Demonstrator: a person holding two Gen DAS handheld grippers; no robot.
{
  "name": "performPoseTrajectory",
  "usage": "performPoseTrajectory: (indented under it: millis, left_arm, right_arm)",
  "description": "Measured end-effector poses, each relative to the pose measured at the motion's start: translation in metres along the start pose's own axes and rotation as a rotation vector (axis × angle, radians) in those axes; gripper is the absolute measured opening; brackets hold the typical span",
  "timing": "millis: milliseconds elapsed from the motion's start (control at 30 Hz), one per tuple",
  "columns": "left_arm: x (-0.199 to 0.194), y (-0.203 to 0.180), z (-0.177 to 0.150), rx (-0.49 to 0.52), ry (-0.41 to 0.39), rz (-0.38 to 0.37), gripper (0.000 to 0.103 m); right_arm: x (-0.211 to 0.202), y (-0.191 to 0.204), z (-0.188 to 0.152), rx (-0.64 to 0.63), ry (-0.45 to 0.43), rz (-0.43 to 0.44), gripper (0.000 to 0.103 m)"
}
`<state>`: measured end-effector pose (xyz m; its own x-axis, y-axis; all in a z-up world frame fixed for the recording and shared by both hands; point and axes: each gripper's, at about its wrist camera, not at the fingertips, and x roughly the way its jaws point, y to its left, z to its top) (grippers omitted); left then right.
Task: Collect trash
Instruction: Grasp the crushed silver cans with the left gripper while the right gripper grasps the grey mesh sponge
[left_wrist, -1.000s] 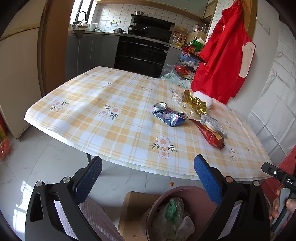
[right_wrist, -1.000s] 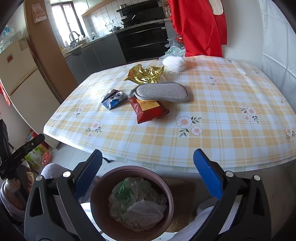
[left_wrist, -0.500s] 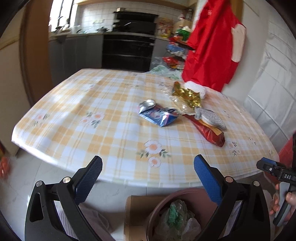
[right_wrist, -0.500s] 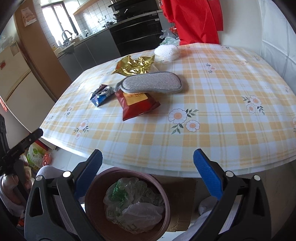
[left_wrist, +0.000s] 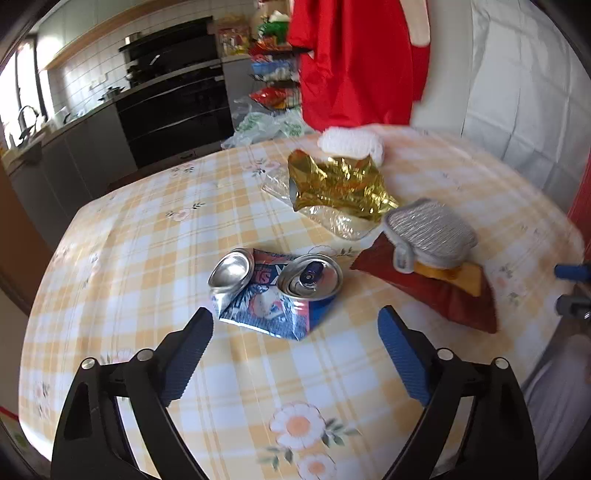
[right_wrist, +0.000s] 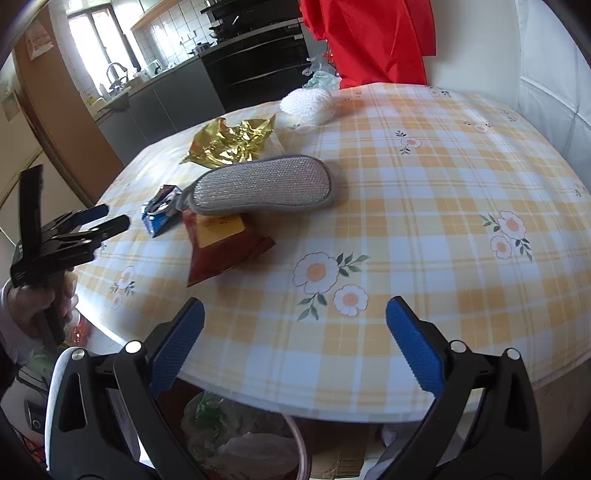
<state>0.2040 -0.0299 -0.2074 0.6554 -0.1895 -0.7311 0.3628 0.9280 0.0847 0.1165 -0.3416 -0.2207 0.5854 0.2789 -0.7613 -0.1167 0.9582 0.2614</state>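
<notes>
The left gripper (left_wrist: 295, 343) hangs released over the desk (left_wrist: 140, 236), just short of the crushed blue can (left_wrist: 275, 291). Beyond lie a crumpled gold wrapper (left_wrist: 338, 186) and a red snack bag (left_wrist: 447, 291), half hidden under a grey glittery slipper (left_wrist: 430, 236). The right gripper (right_wrist: 295, 339) is also spread wide and empty. Below the desk edge, the trash bin (right_wrist: 236, 439) is mostly cut off; its contents are blurred.
</notes>
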Motion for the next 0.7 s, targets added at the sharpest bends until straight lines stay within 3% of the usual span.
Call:
performPoseTrajectory:
  millis: [133, 267, 433, 533, 700]
  left_arm:
    - [0.030, 0.002, 0.005, 0.027, 0.039, -0.004, 0.080]
    - [0.046, 0.008, 0.007, -0.017, 0.050, -0.037, 0.078]
    - [0.057, -0.002, 0.005, 0.044, 0.062, -0.007, 0.072]
    - [0.063, -0.005, 0.004, 0.053, 0.087, -0.006, 0.048]
    - [0.048, 0.006, -0.002, 0.005, 0.046, -0.021, 0.044]
  right_arm:
    - [0.008, -0.002, 0.006, -0.012, 0.007, -0.001, 0.097]
    - [0.016, -0.001, 0.011, -0.027, 0.018, -0.002, 0.097]
    - [0.025, 0.007, 0.019, -0.054, 0.025, 0.006, 0.097]
    - [0.029, 0.019, 0.025, -0.091, 0.021, 0.008, 0.097]
    - [0.039, 0.042, 0.044, -0.161, 0.003, 0.010, 0.097]
